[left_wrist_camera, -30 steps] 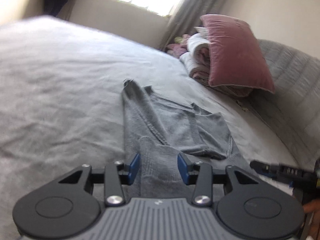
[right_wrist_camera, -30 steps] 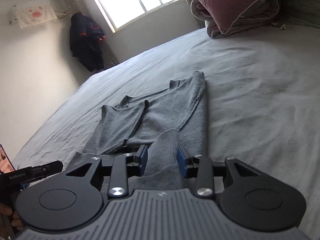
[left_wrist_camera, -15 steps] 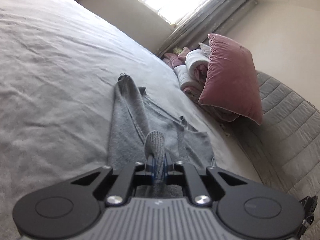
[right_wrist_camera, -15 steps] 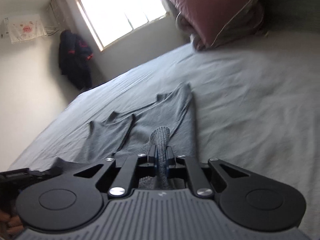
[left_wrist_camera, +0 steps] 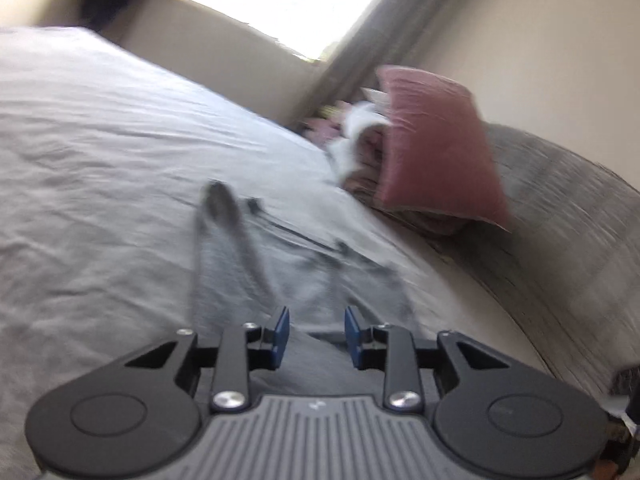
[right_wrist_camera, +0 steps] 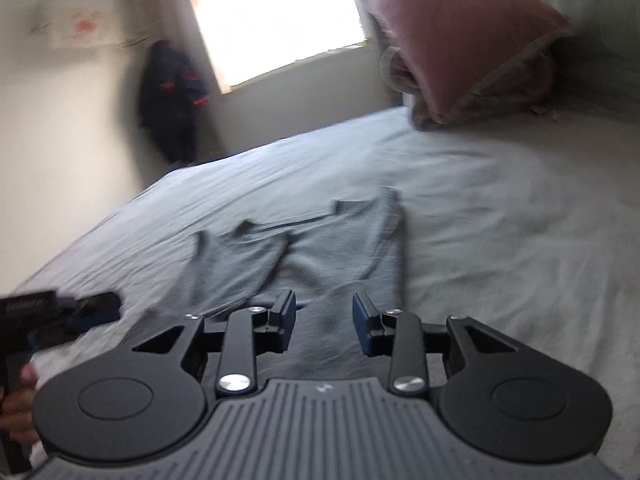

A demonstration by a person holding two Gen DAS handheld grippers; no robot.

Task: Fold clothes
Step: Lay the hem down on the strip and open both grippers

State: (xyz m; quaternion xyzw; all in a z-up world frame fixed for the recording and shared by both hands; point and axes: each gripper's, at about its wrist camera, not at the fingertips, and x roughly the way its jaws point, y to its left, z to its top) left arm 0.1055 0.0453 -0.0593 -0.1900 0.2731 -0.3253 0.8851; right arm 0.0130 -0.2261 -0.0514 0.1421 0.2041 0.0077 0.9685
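A grey knit garment [left_wrist_camera: 288, 276] lies flat on the bed, partly folded, its near edge under both grippers. In the left wrist view my left gripper [left_wrist_camera: 314, 336] hovers just above that near edge, its jaws opening, with cloth below the gap but not pinched. The same garment [right_wrist_camera: 320, 248] stretches away in the right wrist view, where my right gripper [right_wrist_camera: 324, 322] stands over it, jaws opening too, pads clear of the fabric. The other gripper [right_wrist_camera: 60, 314] shows at the left edge there, held by a hand. Both views are blurred.
The bed [left_wrist_camera: 80, 168] is covered by a pale grey sheet. A pink pillow [left_wrist_camera: 436, 152] leans on folded bedding at the head, beside a grey quilted headboard [left_wrist_camera: 568, 224]. A dark jacket [right_wrist_camera: 172, 96] hangs by the window [right_wrist_camera: 276, 20].
Both grippers shut on raised folds of the garment half a second ago and have since let go; the cloth has dropped flat and both pairs of jaws stand apart again.
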